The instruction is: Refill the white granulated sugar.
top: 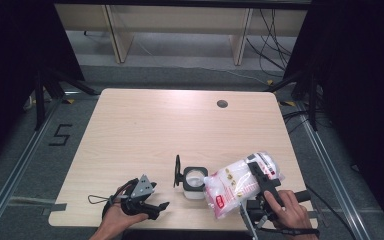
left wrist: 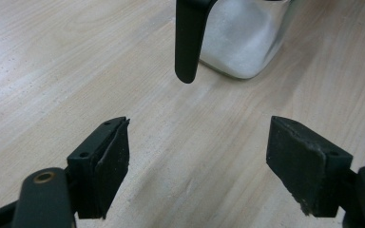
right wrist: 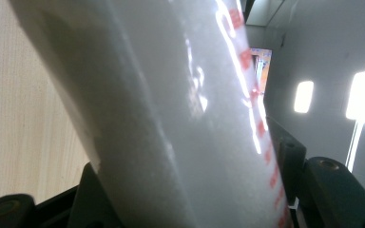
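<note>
Jaws of the left gripper stand apart with nothing between them, near the table's front edge. Just right sits the open jar — white grains inside. Right gripper is clamped on the plastic bag — tilted beside the jar.

**Pale wood counter, jar near the front edge**

The counter has a light wood-grain top with rounded corners and a small dark round hole near its far right corner. A clear square jar with a black rim stands directly on it near the front edge, holding white grains, its black lid hinged up at its left. The jar's base rests flat on the wood in the left gripper view. The counter stands on a grey floor marked with a black "5".
</note>
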`<act>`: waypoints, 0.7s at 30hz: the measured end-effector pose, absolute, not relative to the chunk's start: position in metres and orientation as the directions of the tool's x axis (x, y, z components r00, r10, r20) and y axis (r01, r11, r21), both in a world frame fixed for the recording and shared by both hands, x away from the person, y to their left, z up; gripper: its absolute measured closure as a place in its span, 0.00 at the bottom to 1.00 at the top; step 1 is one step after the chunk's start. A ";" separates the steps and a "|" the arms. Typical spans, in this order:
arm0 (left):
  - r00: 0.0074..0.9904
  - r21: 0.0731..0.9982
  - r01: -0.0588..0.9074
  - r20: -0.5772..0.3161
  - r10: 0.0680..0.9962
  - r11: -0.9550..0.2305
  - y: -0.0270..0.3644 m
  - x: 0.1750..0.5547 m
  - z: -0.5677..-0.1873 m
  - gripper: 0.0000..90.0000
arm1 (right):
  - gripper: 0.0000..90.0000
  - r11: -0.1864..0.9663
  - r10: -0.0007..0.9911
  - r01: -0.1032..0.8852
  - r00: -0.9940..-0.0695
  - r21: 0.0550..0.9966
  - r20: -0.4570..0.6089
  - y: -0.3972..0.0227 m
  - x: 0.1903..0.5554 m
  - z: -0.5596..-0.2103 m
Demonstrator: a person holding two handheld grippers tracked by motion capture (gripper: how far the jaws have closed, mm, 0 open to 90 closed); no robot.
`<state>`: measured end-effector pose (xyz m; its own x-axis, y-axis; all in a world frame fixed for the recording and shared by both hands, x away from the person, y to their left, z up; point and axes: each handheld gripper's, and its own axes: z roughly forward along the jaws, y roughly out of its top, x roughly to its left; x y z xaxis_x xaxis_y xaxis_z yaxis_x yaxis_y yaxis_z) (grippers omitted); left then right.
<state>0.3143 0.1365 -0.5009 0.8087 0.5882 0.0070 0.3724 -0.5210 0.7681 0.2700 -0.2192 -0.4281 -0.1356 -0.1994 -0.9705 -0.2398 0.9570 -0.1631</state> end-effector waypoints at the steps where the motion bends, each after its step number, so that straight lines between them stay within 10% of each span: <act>1: 0.807 0.768 0.377 0.002 0.591 -0.517 0.136 0.314 -0.501 0.24 | 0.52 0.960 -0.192 -0.229 -0.135 -0.158 -0.972 -0.219 0.269 -0.428; 21: 0.801 0.767 0.395 -0.017 0.599 -0.505 0.136 0.314 -0.502 0.24 | 0.52 0.959 -0.183 -0.240 -0.132 -0.148 -0.974 -0.219 0.268 -0.426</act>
<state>0.3136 0.1357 -0.5018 0.8006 0.5990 -0.0172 0.3946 -0.5054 0.7674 0.2682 -0.2185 -0.4262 -0.1324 -0.1833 -0.9741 -0.2401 0.9594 -0.1479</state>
